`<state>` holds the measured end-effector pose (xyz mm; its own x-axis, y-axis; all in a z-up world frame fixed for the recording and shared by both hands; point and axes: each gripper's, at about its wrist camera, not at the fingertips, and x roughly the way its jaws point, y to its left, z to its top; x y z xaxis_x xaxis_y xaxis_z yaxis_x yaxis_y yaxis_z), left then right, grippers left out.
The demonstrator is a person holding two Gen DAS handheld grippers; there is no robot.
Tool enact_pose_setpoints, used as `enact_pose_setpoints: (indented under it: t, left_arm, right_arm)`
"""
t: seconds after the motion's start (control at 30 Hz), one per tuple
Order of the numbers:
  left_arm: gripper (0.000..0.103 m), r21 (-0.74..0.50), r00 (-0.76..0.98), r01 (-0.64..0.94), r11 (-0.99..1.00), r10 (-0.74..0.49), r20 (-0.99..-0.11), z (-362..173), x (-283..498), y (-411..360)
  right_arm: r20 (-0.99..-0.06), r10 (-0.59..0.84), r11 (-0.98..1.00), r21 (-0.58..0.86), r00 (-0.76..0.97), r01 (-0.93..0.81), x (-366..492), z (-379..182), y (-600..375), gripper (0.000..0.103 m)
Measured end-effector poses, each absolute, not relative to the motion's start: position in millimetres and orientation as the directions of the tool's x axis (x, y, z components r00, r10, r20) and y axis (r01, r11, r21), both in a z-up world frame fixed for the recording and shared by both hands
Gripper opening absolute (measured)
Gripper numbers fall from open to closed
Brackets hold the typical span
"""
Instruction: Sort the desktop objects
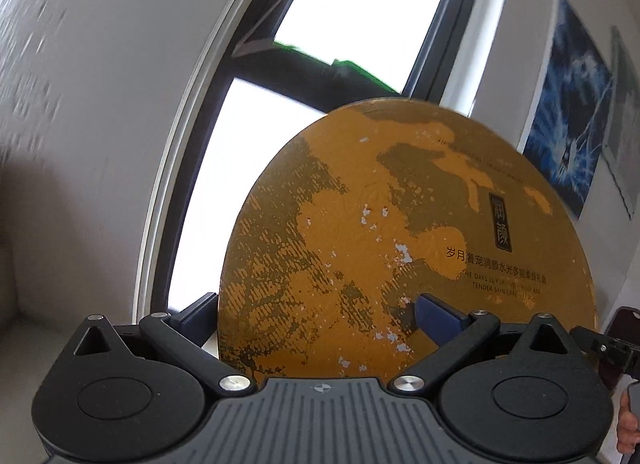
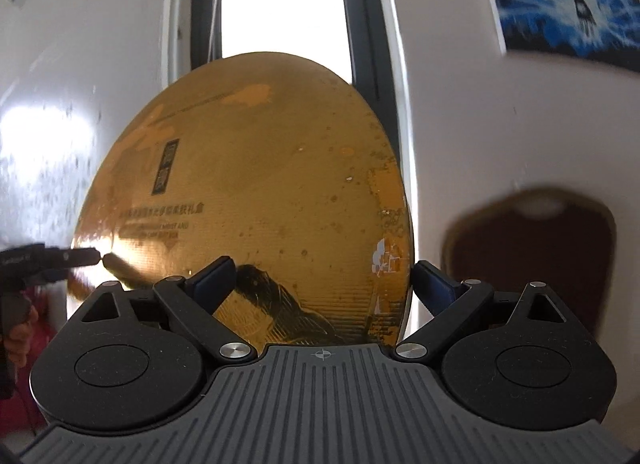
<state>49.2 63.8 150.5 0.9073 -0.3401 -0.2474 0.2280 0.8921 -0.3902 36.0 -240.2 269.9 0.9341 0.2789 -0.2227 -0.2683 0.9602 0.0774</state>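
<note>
- Room-wise, both wrist cams point up at a white wall with a dark-framed window and a blue poster. No desk or counter shows in either view, so I can't place anything by edges or corners.
- What's being handled is a round gold gift-box lid, scuffed, with printed text. It's up in the air, standing on edge and tilted, well off any surface I can see.
- The left gripper has one blue finger lying on the printed face and the other behind the disc's left rim, so it looks pinched on the lid's lower edge.
- The right gripper straddles the lid the same way, one finger on the face, the other just past the right rim. Looks clamped on too, though actual contact is hard to confirm.
- Key relation: the disc rises straight ahead of both tools, each holding the bottom rim from opposite sides, so neither is nearer.
- A dark red chair back sits off to the right.
- Where it should go isn't visible, so I won't guess.
</note>
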Motion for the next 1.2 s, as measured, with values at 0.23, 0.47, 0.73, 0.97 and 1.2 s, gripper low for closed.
enact_pose_setpoints:
  t: [0.23,0.47,0.73,0.97,1.2]
  left_arm:
    - [0.101,-0.489,0.82,0.103,0.866,-0.352,-0.452,49.6,34.6,52.7]
    - [0.101,-0.519,0.688,0.077,0.851,-0.422,-0.59,-12.1,38.2,17.0]
    - [0.101,-0.5,0.66,0.128,0.857,-0.45,-0.602,-28.5,55.6,-19.1]
    - [0.101,-0.549,0.607,0.175,0.817,-0.529,-0.593,-41.8,54.9,-41.7]
    - [0.101,-0.563,0.592,0.173,0.808,-0.542,-0.596,-45.9,61.6,-39.5]
  right_arm:
    - [-0.387,0.212,0.975,0.029,0.897,-0.218,-13.6,220.1,-246.1,0.096]
    - [-0.567,0.148,0.989,0.064,0.81,-0.136,-26.8,169.8,-271.2,0.096]
    - [-0.65,0.035,0.999,0.024,0.759,-0.026,-40.8,146.0,-303.9,0.096]
    - [-0.669,-0.05,0.998,-0.003,0.741,0.064,-57.5,143.8,-330.0,0.096]
    - [-0.67,-0.097,0.995,-0.039,0.736,0.096,-63.7,149.4,-334.8,0.096]
